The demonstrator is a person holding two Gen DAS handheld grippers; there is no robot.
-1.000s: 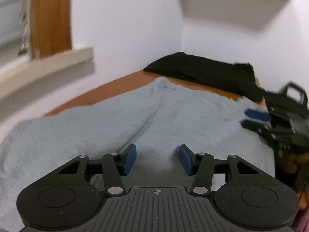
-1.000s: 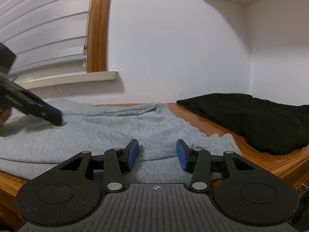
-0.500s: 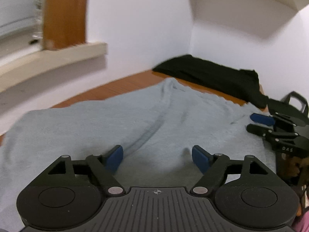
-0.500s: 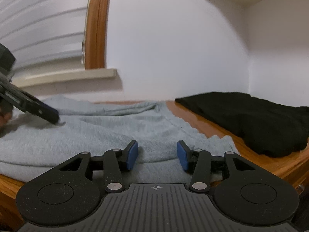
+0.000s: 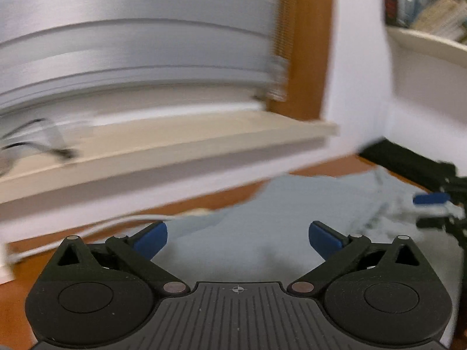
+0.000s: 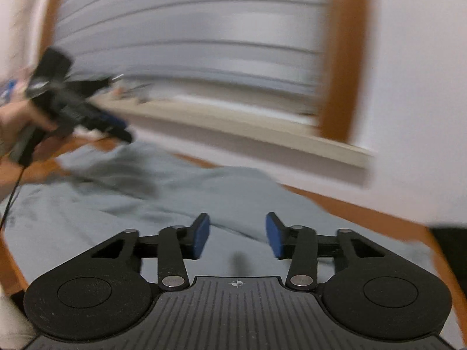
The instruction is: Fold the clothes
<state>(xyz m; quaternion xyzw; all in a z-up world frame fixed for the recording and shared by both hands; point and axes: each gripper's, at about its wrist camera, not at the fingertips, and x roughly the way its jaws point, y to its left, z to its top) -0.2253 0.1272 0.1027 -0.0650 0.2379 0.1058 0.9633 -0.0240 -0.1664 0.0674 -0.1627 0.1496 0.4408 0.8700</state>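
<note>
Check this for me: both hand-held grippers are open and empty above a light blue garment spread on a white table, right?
Not quite: the table is orange-brown wood, not white, as the right wrist view shows beside the cloth. The rest holds: the left hand-held gripper and the right hand-held gripper are both open and empty above the light blue garment.

No lettering, label, brand or number can be read anywhere in either blurred view.
</note>
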